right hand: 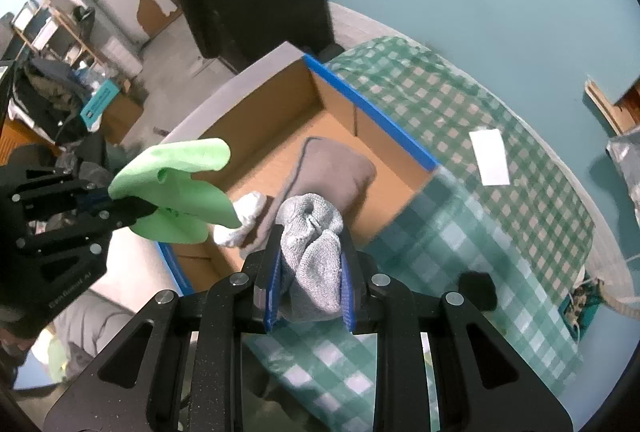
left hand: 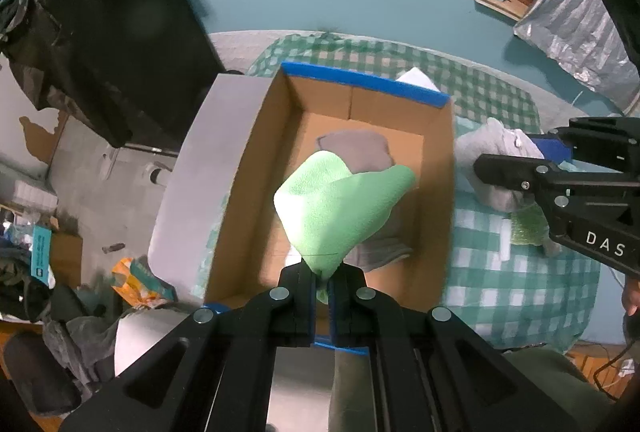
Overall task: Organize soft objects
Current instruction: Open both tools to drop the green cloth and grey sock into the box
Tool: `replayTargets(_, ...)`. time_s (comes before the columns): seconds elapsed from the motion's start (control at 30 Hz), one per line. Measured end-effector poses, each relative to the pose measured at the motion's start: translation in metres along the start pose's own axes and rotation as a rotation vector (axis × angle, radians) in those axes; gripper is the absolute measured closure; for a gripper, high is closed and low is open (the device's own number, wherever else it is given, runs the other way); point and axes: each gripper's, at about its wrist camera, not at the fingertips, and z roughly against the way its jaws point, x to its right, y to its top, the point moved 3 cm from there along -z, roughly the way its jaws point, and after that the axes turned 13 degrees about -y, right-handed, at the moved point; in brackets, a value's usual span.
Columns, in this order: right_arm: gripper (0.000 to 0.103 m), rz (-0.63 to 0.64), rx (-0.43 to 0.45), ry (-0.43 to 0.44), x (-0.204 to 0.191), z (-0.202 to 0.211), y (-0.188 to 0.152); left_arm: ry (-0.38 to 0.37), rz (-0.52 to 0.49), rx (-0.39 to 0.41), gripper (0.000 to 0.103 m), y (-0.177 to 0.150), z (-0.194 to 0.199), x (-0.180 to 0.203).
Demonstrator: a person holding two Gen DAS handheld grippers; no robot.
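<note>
My left gripper (left hand: 322, 282) is shut on a light green fleece cloth (left hand: 340, 210), which hangs over the open cardboard box (left hand: 256, 168) with blue-taped edges. Inside the box lie a grey-brown cloth (left hand: 356, 150) and a pale grey piece (left hand: 384, 252). My right gripper (right hand: 310, 286) is shut on a bunched grey knitted cloth (right hand: 314, 244), held just outside the box's near corner over the checked tablecloth. In the right wrist view the left gripper (right hand: 150, 210) holds the green cloth (right hand: 180, 188) at the box's left side. A whitish sock (right hand: 244, 218) lies in the box (right hand: 384, 148).
A green-and-white checked cloth (left hand: 520, 272) covers the round table. A white card (right hand: 490, 158) lies on it beyond the box. A small green item (left hand: 528, 228) lies under the right gripper (left hand: 500, 174). A dark cabinet (left hand: 100, 32) and floor clutter stand to the left.
</note>
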Motion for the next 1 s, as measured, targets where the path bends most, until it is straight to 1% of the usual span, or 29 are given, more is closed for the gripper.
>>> replayTargets(0.17, 0.08, 0.022, -0.024, 0.025, -0.017, -0.015, 0.01, -0.006, 0.038, -0.027, 0.099, -0.002, -0.013, -0.019)
replayTargets(0.37, 0.08, 0.038, -0.069, 0.04, -0.03, -0.036, 0.015, -0.002, 0.065, -0.052, 0.099, -0.003, -0.027, -0.033)
replayTargets(0.5, 0.079, 0.035, -0.096, 0.052, -0.035, -0.048, 0.017, 0.012, 0.079, -0.073, 0.098, -0.004, -0.036, -0.04)
replayTargets(0.57, 0.079, 0.027, -0.111, 0.056, -0.036, -0.053, 0.016, 0.033, 0.082, -0.084, 0.098, -0.005, -0.039, -0.041)
replayTargets(0.6, 0.075, 0.026, -0.115, 0.059, -0.037, -0.055, 0.018, 0.036, 0.083, -0.086, 0.095, -0.005, -0.04, -0.042)
replayTargets(0.63, 0.074, 0.027, -0.116, 0.06, -0.037, -0.056, 0.018, 0.046, 0.088, -0.089, 0.094, -0.006, -0.041, -0.043)
replayTargets(0.67, 0.073, 0.028, -0.115, 0.057, -0.038, -0.056, 0.018, 0.052, 0.091, -0.09, 0.089, -0.006, -0.041, -0.044)
replayTargets(0.7, 0.073, 0.031, -0.117, 0.051, -0.038, -0.056, 0.019, 0.058, 0.093, -0.09, 0.078, -0.006, -0.041, -0.045)
replayTargets(0.73, 0.073, 0.035, -0.115, 0.042, -0.038, -0.055, 0.019, 0.067, 0.097, -0.089, 0.071, -0.007, -0.041, -0.046)
replayTargets(0.77, 0.069, 0.034, -0.111, 0.035, -0.038, -0.055, 0.019, 0.073, 0.099, -0.086, 0.062, -0.007, -0.04, -0.047)
replayTargets(0.8, 0.065, 0.03, -0.105, 0.029, -0.037, -0.053, 0.02, 0.078, 0.1, -0.076, 0.06, -0.007, -0.039, -0.047)
replayTargets(0.87, 0.06, 0.021, -0.096, 0.02, -0.035, -0.05, 0.021, 0.083, 0.095, -0.064, 0.06, -0.007, -0.036, -0.047)
replayTargets(0.93, 0.056, 0.018, -0.086, 0.014, -0.035, -0.047, 0.021, 0.093, 0.091, -0.065, 0.055, -0.007, -0.035, -0.046)
replayTargets(1.0, 0.051, 0.018, -0.079, 0.011, -0.034, -0.044, 0.022, 0.104, 0.089, -0.06, 0.048, -0.006, -0.033, -0.045)
